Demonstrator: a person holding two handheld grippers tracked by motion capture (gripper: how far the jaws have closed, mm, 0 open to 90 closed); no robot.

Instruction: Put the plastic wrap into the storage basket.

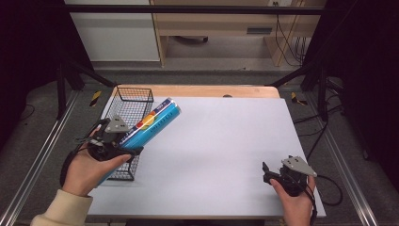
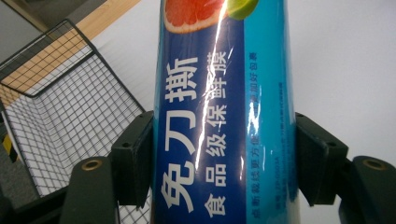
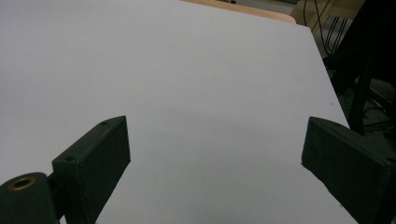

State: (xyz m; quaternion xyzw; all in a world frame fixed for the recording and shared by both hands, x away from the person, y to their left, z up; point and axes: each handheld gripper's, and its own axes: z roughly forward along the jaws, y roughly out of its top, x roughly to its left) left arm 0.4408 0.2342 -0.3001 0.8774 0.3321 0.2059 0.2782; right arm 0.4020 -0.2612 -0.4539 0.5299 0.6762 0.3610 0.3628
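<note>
— Left gripper (image 1: 123, 141) has both jaws pressed flat on the sides of that blue cling-film roll (image 1: 149, 123), low down on it, with the roll slanting up toward one o'clock above the wire basket (image 1: 126, 104).

— And the right gripper (image 1: 277, 175)?

— Jaws wide apart, nothing in them, resting near five o'clock on the table.

— What worries you?

— That glossy wrapper (look at the glare). Held so near one end, I'd guess the long free part could swing or slide through the pads, or knock the basket's rim and tip it.

— And the surface?

— Pale grey sheet (image 1: 221, 150) over a wooden table (image 1: 244, 91); dark frame rails, cables and a cabinet beyond at twelve.
</note>
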